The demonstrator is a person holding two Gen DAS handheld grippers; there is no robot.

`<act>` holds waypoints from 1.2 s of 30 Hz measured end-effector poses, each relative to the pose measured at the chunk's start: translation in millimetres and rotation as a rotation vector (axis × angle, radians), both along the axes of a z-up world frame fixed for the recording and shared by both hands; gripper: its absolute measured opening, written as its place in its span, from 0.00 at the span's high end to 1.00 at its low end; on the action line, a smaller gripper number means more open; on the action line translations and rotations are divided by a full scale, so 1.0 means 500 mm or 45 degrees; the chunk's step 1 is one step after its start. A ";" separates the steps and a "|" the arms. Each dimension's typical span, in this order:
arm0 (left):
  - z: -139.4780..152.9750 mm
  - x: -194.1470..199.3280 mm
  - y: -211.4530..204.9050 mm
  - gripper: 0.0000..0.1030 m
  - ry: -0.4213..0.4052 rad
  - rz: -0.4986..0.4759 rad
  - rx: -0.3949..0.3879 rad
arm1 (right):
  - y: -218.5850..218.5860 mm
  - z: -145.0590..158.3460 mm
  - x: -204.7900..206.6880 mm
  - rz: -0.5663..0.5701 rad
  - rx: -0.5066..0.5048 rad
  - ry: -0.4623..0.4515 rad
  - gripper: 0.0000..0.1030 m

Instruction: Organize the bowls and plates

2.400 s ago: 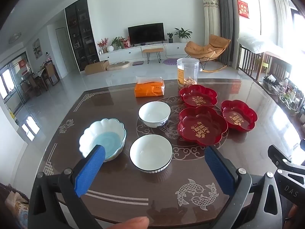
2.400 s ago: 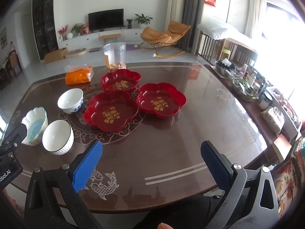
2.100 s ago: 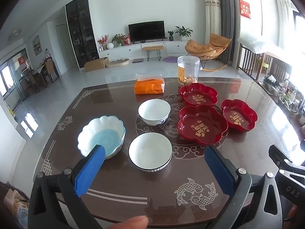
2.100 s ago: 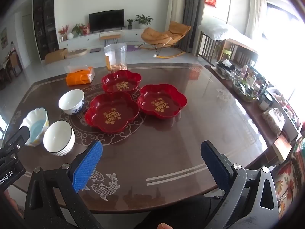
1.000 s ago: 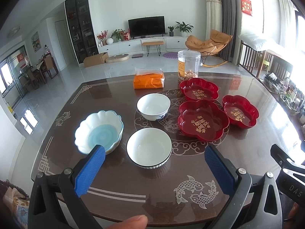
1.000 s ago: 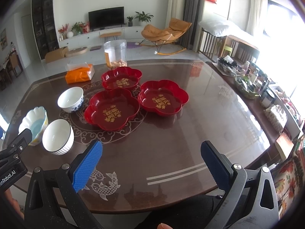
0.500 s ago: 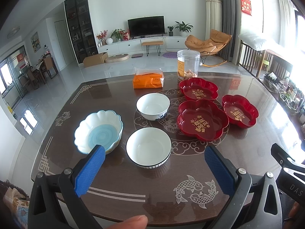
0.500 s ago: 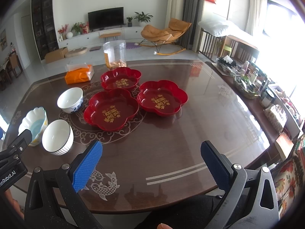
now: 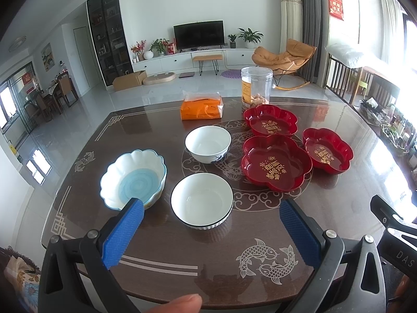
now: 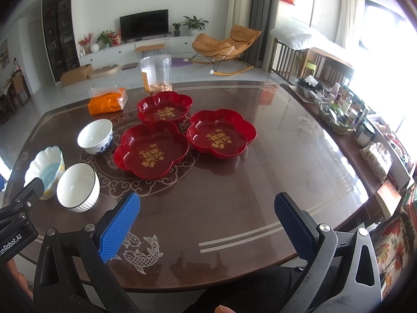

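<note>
— What's on the table (image 9: 338, 208), left to right?

— From my left wrist camera: nearest the left edge a scalloped bowl (image 9: 133, 177) with a blue centre, then a ribbed white bowl (image 9: 202, 199) with a dark rim just beside it, toward the near edge. Behind that sits a white bowl with blue flowers (image 9: 208, 144). Right of the bowls are three red flower-shaped plates: the large plate (image 9: 276, 165) in the middle, the far plate (image 9: 270, 123) behind it, the right plate (image 9: 327, 150) beside it, all nearly touching.

— Anything else around?

— An orange tissue pack (image 9: 202, 107) and a clear jar (image 9: 256, 85) with snacks at the bottom, both along the far edge. Nothing lies between my fingers and the bowls.

— Any writing?

— Gold characters in each plate, too small for me to read. "DAS" shows on the right gripper body in the left view, "nRobot.AI" on the left one in the right view.

— And the grippers?

— My left gripper (image 9: 208, 229) hovers over the near edge, blue pads spread wide, empty. My right gripper (image 10: 207, 221) is likewise spread, empty, level above the near edge, right of the bowls.
</note>
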State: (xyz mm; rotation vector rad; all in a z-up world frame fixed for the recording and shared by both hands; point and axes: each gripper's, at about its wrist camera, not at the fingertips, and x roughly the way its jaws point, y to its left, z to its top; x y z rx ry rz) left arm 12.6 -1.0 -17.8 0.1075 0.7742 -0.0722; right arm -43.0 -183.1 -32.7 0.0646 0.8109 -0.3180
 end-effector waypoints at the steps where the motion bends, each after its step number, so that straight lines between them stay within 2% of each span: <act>1: -0.001 0.001 -0.001 0.00 0.003 -0.001 0.000 | 0.000 0.000 0.000 0.000 -0.001 0.000 0.01; 36: -0.055 0.080 -0.043 0.00 0.099 -0.041 0.023 | -0.036 -0.034 0.039 -0.037 0.022 0.074 0.01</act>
